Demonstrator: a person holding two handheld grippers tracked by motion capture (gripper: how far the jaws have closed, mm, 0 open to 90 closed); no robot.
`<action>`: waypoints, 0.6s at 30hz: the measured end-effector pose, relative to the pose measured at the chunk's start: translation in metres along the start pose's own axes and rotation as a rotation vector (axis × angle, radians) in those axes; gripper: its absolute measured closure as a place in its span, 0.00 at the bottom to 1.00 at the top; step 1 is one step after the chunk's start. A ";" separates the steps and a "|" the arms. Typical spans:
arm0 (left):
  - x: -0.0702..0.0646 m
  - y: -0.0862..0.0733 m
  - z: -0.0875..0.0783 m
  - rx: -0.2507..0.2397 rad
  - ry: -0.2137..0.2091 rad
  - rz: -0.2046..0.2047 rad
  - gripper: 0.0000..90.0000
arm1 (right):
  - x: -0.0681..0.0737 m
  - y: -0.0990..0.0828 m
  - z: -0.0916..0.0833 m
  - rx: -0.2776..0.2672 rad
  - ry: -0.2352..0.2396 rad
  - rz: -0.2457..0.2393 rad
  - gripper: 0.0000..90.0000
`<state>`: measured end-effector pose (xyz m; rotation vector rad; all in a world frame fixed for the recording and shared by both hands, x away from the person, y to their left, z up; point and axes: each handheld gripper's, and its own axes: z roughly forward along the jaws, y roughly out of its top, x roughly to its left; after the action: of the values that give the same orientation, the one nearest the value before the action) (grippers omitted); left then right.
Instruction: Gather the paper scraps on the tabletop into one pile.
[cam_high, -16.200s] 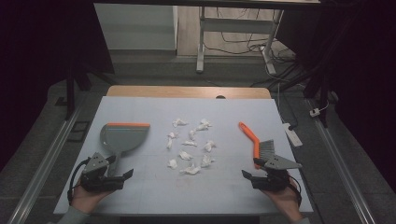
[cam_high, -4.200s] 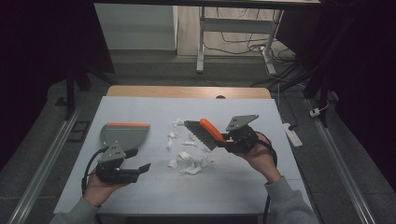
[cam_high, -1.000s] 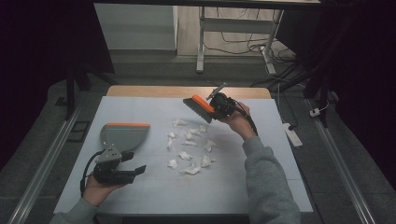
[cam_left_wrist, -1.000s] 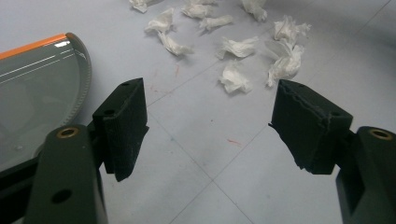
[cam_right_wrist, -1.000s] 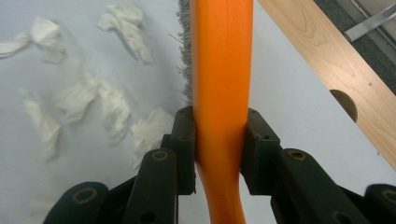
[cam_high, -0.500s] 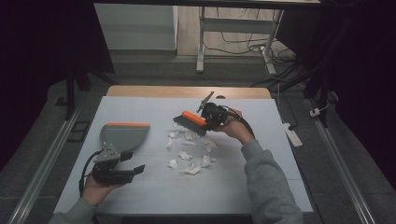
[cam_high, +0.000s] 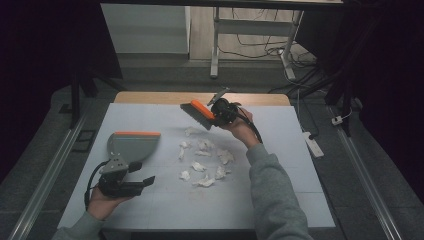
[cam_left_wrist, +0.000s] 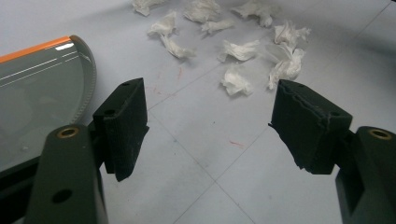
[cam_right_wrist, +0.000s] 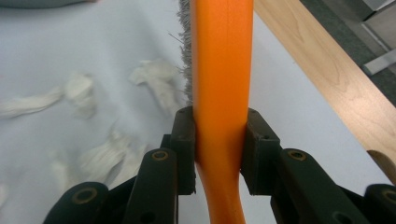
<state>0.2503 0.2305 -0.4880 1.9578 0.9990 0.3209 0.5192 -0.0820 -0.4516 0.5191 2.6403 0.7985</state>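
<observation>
Pale tabletop (cam_high: 165, 210) is carrying scattered tissue scraps (cam_high: 204, 160); I'm clamping the orange brush (cam_high: 199, 114) in my right gripper (cam_high: 216, 113) just beyond them, dustpan (cam_high: 131, 146) lying left, near my idle, wide-open left gripper (cam_high: 145, 182).

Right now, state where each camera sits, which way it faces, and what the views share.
High view: above the person's side, facing forward and down on the table; both forearms, left gripper.
Left gripper view: rides that gripper, looks past its open jaws at the dustpan.
Right gripper view: looks along the right gripper, clamped on the brush.
All share the paper scraps.
</observation>
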 end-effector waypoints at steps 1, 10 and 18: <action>0.000 0.000 0.000 0.000 0.000 -0.001 0.31 | -0.001 0.001 0.004 -0.004 -0.003 0.005 0.77; 0.001 -0.001 -0.001 0.001 0.002 -0.001 0.31 | 0.001 0.009 0.020 0.010 -0.054 -0.035 0.77; 0.000 0.000 -0.001 0.001 0.000 0.001 0.31 | 0.010 0.031 0.027 0.171 -0.117 -0.255 0.77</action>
<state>0.2500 0.2314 -0.4879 1.9589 0.9980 0.3211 0.5291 -0.0413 -0.4570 0.2536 2.6088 0.4554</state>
